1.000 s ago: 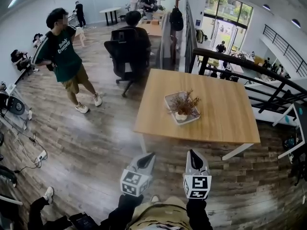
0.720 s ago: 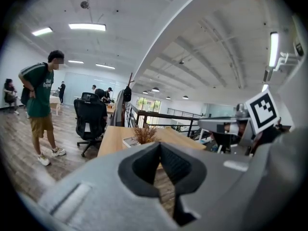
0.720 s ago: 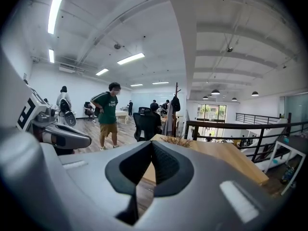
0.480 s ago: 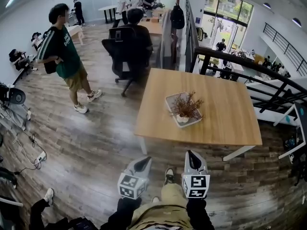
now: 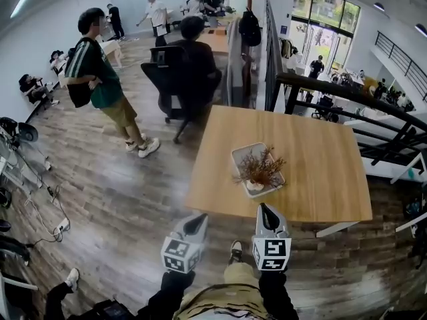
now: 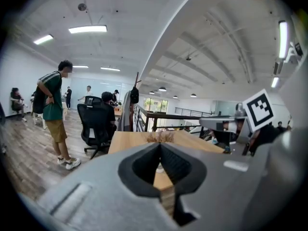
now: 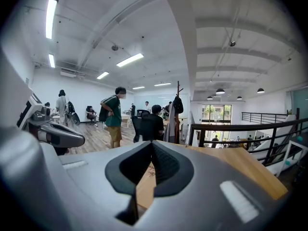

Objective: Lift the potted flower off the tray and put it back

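A potted dried flower [image 5: 259,169] in a small white pot stands on a white tray [image 5: 241,153] on the wooden table [image 5: 320,172]. Both grippers are held over the floor, short of the table's near edge and apart from the pot. My left gripper [image 5: 199,217] is shut, its tips meeting with nothing between them. To its right, my right gripper [image 5: 263,209] is shut and empty too. In the left gripper view the flower's [image 6: 160,136] brown tufts show just above the closed tips [image 6: 160,145], far ahead on the table [image 6: 130,141]. The right gripper [image 7: 152,143] view shows the tabletop [image 7: 240,165] ahead.
A person in a green shirt [image 5: 100,79] stands on the wood floor at the left. Someone sits in a black office chair [image 5: 187,65] just beyond the table's far left corner. A black railing [image 5: 347,95] runs behind the table. Cables [image 5: 40,205] lie at the left.
Both grippers have moved forward towards the table, whose near edge now lies closer. The person in green has stepped to the right. Jaws stay shut.
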Motion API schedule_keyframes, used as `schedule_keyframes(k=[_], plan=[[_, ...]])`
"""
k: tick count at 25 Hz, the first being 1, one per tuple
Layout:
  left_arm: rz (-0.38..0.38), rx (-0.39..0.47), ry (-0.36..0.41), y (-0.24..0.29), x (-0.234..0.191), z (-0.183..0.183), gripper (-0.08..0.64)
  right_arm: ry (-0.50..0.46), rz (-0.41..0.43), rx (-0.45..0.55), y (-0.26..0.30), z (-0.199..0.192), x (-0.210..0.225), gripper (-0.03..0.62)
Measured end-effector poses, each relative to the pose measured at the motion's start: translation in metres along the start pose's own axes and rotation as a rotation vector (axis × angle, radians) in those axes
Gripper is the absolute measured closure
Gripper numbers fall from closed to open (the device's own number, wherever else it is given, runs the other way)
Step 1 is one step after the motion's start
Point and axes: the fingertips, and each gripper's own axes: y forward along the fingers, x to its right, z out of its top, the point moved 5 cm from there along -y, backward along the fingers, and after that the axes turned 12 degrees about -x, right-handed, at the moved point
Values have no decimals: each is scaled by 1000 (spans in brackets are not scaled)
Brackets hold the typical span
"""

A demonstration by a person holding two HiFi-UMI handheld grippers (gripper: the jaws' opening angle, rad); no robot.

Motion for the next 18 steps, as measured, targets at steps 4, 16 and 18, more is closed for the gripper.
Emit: schedule_keyframes(k=[4, 16, 18], plan=[[8, 17, 36, 42, -5, 35, 560, 10, 0, 40, 24, 17, 38, 588], [-49, 56, 101, 148, 0, 132, 560, 16, 4, 82, 95, 58, 121, 588], [-45, 58, 88, 157, -2, 138, 560, 6, 9, 88, 102, 64, 129, 588]])
